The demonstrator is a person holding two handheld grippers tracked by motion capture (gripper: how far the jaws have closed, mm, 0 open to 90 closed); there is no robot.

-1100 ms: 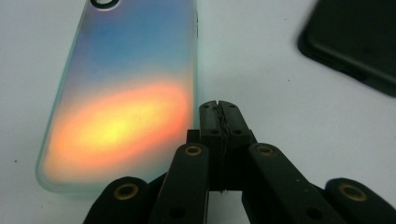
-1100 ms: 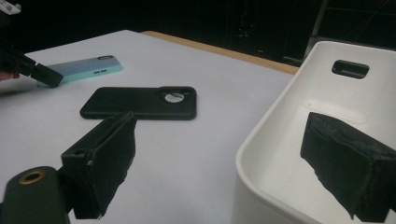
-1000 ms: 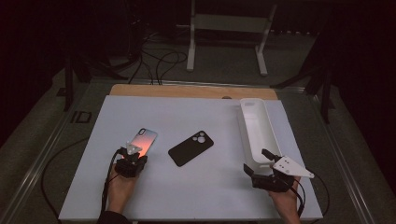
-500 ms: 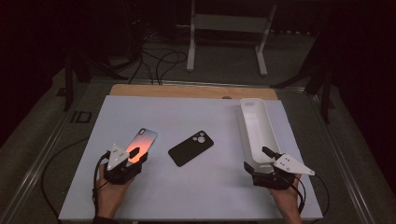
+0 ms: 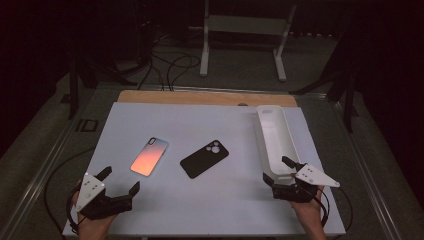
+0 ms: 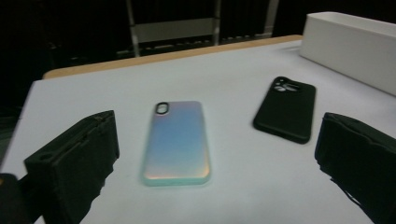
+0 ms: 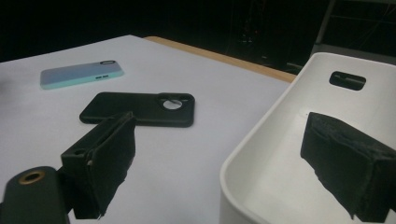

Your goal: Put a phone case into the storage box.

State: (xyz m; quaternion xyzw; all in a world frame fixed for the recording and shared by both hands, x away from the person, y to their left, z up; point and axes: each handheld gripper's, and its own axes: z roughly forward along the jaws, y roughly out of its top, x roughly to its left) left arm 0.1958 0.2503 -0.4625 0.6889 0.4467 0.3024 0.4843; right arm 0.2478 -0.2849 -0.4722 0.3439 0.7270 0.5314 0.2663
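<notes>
Left tool [image 5: 119, 181] has just let go of the iridescent phone case [image 5: 149, 156], jaws wide and empty, so that placement looks finished.

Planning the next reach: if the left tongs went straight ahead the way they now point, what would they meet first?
Probably the iridescent phone case: it lies flat, centred ahead of the open left tongs, nearer than the black phone case. Depth is uncertain.

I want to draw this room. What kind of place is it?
Probably a lab or workshop set up for recording, not a home: a white work table in a dark room, black cables trailing across the grey floor, and a white metal stand behind the table.
</notes>
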